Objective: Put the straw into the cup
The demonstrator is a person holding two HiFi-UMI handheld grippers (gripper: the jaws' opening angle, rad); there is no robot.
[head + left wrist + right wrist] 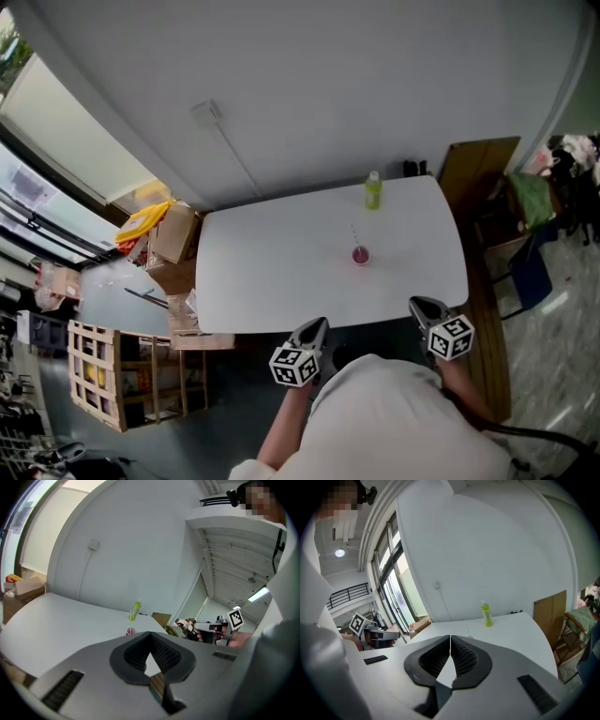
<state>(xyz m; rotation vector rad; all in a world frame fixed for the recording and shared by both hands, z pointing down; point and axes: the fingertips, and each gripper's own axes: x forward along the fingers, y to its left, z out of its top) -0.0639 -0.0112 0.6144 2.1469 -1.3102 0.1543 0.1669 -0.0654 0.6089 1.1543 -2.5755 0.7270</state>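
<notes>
Left claw: my left gripper (317,326) hangs off the near edge of the white rectangular table (253,267), close to my body. Its jaws are pressed tip to tip (150,633), and there is nothing between them.

Right claw: my right gripper (420,304) is also at the near edge. Its jaws meet along one seam (450,638) and it is empty.

Cup: the small pink cup (361,254) stands mid-table, well clear of both claws, with bare tabletop around it.

Straw: the thin clear straw (355,234) rises from the cup's mouth, nearly upright and tipped a little towards 11 o'clock. It shows as a fine vertical line in both gripper views (130,619) (466,627). I judge it is already standing in the cup, though the line is too faint to be sure of its lower end.

Bearing: in the head view the cup lies at about 1 o'clock from my left claw and 11 o'clock from my right claw. Neither is clearly nearer.

Axis: the straw's long axis is vertical, so any grasp would come from the side.

Beyond: a slim yellow-green plastic bottle (373,190) stands upright at the far edge, at 12 o'clock from the cup and apart from it.
</notes>
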